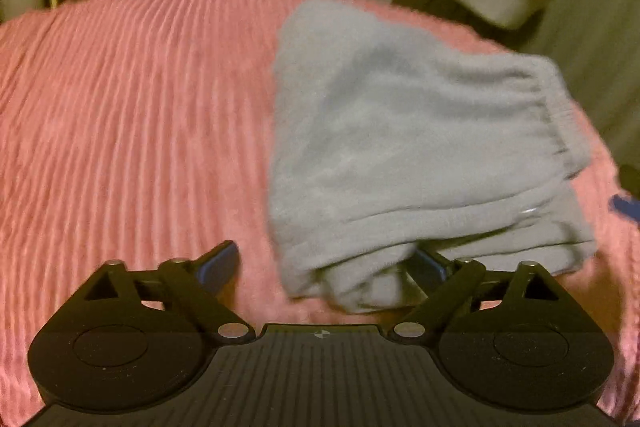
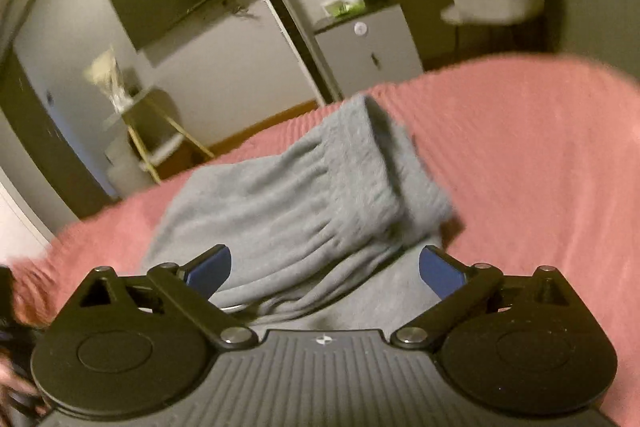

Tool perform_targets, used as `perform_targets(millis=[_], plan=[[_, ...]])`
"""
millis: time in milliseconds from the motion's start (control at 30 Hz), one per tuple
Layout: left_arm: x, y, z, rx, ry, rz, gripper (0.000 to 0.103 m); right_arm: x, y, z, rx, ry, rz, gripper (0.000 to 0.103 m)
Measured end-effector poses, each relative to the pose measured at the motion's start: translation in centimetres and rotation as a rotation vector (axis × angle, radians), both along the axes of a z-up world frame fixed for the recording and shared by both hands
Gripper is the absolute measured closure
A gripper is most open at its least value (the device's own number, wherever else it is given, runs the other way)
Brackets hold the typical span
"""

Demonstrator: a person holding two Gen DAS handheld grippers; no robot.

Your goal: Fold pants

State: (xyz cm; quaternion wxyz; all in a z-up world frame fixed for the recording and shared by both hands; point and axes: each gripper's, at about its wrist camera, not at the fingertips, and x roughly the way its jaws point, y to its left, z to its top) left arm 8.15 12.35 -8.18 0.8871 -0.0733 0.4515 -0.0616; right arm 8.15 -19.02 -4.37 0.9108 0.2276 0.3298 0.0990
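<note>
Grey fleece pants (image 1: 400, 147) lie folded into a thick, layered bundle on a bed covered by a ribbed pink bedspread (image 1: 140, 115). In the left wrist view the bundle sits on the right half of the bed, close to its right edge, with the gathered elastic waistband (image 1: 560, 107) turned toward that edge and the stacked folds facing the camera.

The left gripper (image 1: 324, 267) has its jaws spread wide. The left blue pad rests clear over the bedspread, while the right pad is tucked in against the near folded edge of the pants; nothing is pinched between them.

The right gripper (image 2: 324, 267) also has its jaws wide apart, hovering low over the near part of the pants (image 2: 288, 195), with grey cloth showing between and under the blue pads (image 2: 208, 267) but not clamped. The waistband (image 2: 384, 167) stands up as a ridge just beyond it.

Both views are motion-blurred.
</note>
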Motion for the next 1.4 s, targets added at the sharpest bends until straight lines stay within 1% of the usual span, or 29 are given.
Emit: perform_targets(millis=[67, 133, 200, 267, 300, 333, 367, 400, 467, 500, 533, 567, 667, 767, 800, 833, 867, 933, 967, 1000, 1067, 1100, 1133, 1167, 1200, 1267, 1333, 1400], plan=[[-1.1, -1.2, 1.1, 0.018, -0.066, -0.023, 0.008, 0.0, -0.2, -0.9, 0.105, 0.023, -0.013, 0.003], [-1.8, -2.1, 1.5, 0.065, -0.105, -0.022, 0.008, 0.8, 0.7, -2.1, 0.158, 0.056, -0.028, 0.003], [-1.8, -2.5, 1.3, 0.107, -0.113, -0.014, 0.008, 1.8, 1.4, -3.4, 0.183, 0.081, -0.023, 0.003], [-1.2, -2.4, 0.3, 0.134, -0.073, 0.004, 0.008, 2.3, 1.8, -4.4, 0.161, 0.111, -0.049, 0.003], [-0.4, -2.5, -0.4, 0.156, -0.039, 0.018, 0.009, 2.0, 1.6, -4.7, 0.161, 0.114, -0.057, 0.003], [0.1, -2.3, -1.4, 0.187, -0.003, 0.033, 0.006, 1.7, 1.6, -4.9, 0.166, 0.116, -0.063, 0.003], [0.3, -1.9, -2.1, 0.173, 0.007, 0.042, 0.005, 1.4, 1.7, -4.9, 0.161, 0.117, -0.066, 0.003], [0.2, -1.2, -2.3, 0.134, 0.012, 0.065, 0.005, 1.0, 1.7, -4.7, 0.147, 0.115, -0.068, 0.003], [0.3, -0.1, -2.3, 0.061, 0.05, 0.13, 0.005, 0.1, 1.9, -4.2, 0.104, 0.114, -0.069, 0.003], [0.2, 0.2, -2.2, 0.054, 0.055, 0.159, 0.005, -0.3, 1.9, -3.9, 0.082, 0.117, -0.07, 0.003], [0.1, 0.3, -1.9, 0.071, 0.046, 0.191, 0.005, -0.8, 1.9, -3.7, 0.06, 0.125, -0.076, 0.003], [-0.1, 0.4, -1.8, 0.078, 0.039, 0.203, 0.005, -1.3, 1.9, -3.5, 0.045, 0.133, -0.079, 0.003], [-0.6, 0.3, -1.9, 0.065, 0.035, 0.247, 0.005, -3.7, 1.4, -2.9, 0.044, 0.135, -0.07, 0.003], [-1.5, 0.9, -1.8, 0.048, 0.034, 0.317, 0.005, -5.9, 1.3, -3.1, 0.037, 0.151, -0.071, 0.003], [-1.6, 1.0, -1.7, 0.077, 0.02, 0.342, 0.005, -6.6, 1.3, -3.2, 0.034, 0.159, -0.072, 0.003], [-1.7, 0.9, -1.6, 0.165, 0.002, 0.387, 0.003, -7.0, 1.2, -3.1, 0.032, 0.169, -0.073, 0.003], [-1.8, 1.0, -1.6, 0.209, -0.002, 0.389, 0.003, -7.5, 1.2, -3.0, 0.029, 0.177, -0.076, 0.003], [-2.0, 1.5, -1.5, 0.146, 0.055, 0.376, 0.005, -8.2, 1.2, -2.8, 0.017, 0.191, -0.083, 0.003], [-2.4, 1.3, -1.0, 0.14, 0.052, 0.375, 0.006, -8.5, 1.2, -2.6, 0.004, 0.197, -0.084, 0.003], [-3.1, 0.8, -0.2, 0.167, 0.034, 0.369, 0.006, -8.5, 1.2, -2.5, -0.019, 0.21, -0.088, 0.003], [-4.8, -0.8, 1.3, 0.26, -0.006, 0.335, 0.006, -8.4, 1.6, -2.1, -0.075, 0.252, -0.113, 0.003], [-5.5, -1.5, 1.7, 0.278, -0.014, 0.318, 0.006, -8.3, 1.9, -2.0, -0.094, 0.28, -0.127, 0.003], [-6.4, -2.0, 2.2, 0.274, -0.013, 0.291, 0.006, -8.2, 2.1, -2.0, -0.104, 0.307, -0.14, 0.003], [-7.1, -2.5, 2.5, 0.254, -0.003, 0.266, 0.006, -8.1, 2.2, -2.0, -0.108, 0.329, -0.155, 0.003], [-7.8, -2.9, 2.7, 0.224, 0.01, 0.248, 0.005, -8.2, 2.5, -2.0, -0.125, 0.354, -0.176, 0.003], [-9.2, -3.7, 2.8, 0.158, 0.042, 0.221, 0.004, -8.5, 3.2, -2.0, -0.193, 0.387, -0.227, 0.003], [-10.4, -4.9, 2.8, 0.131, 0.069, 0.18, 0.004, -9.4, 3.9, -2.2, -0.259, 0.379, -0.252, 0.003], [-11.5, -6.1, 2.6, 0.154, 0.091, 0.139, 0.004, -10.6, 4.3, -2.5, -0.291, 0.35, -0.236, 0.003]])
